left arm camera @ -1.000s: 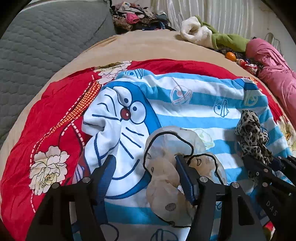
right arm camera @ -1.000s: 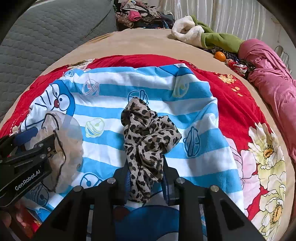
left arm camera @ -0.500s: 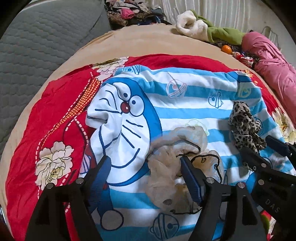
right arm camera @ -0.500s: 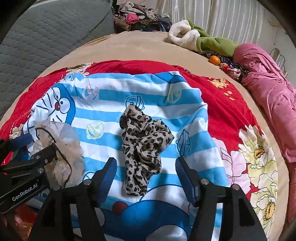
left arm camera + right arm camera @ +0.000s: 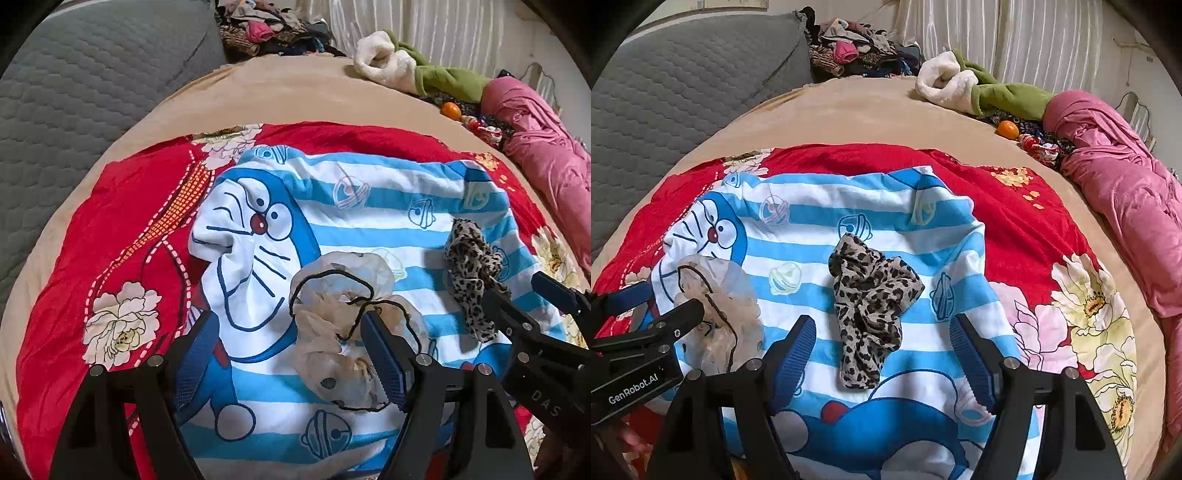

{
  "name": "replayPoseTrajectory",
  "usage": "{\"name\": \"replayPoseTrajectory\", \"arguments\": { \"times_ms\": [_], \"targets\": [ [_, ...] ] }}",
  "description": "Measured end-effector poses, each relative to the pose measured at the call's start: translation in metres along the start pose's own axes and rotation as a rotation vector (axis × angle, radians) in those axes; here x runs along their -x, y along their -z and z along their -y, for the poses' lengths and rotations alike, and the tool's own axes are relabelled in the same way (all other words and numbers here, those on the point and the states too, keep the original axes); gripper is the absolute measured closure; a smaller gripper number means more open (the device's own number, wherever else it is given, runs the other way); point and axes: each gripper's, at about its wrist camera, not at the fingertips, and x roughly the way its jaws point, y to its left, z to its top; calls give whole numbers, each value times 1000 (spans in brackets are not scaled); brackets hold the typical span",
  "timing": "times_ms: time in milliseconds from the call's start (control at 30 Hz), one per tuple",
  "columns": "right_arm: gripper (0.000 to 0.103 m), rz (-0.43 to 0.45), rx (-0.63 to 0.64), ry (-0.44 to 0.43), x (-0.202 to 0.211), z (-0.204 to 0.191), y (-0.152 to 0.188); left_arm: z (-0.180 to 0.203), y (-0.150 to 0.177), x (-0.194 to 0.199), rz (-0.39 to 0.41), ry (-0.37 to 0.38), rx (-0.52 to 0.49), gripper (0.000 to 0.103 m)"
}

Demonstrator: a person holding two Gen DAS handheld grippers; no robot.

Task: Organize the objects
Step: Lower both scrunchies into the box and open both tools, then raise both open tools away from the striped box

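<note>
My left gripper hides part of the beige scrunchie; its jaws, just opening, stand spread and pinch nothing. My right gripper, jaws also just opening, is spread around the leopard scrunchie, untouched. It lies on the striped cloth, long axis pointing away from me.

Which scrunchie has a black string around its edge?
The see-through beige scrunchie, lying by the cartoon cat face. The leopard-print scrunchie has spots and no black edging.
</note>
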Motion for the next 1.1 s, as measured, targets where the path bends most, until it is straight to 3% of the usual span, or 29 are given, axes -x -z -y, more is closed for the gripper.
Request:
{"name": "replayPoseTrajectory", "arguments": {
  "times_ms": [367,533,967,1100],
  "targets": [
    [28,11,-5,-17,20,1,5,-1,6,32,26,42,7,22],
    [19,30,-9,-22,35,2,6,-3,14,47,36,66,5,21],
    [16,58,-5,-42,64,-2,14,-6,25,75,65,65,-5,15],
    [14,63,-5,-51,70,-3,15,-6,27,80,69,119,-1,2]
  ]
}}
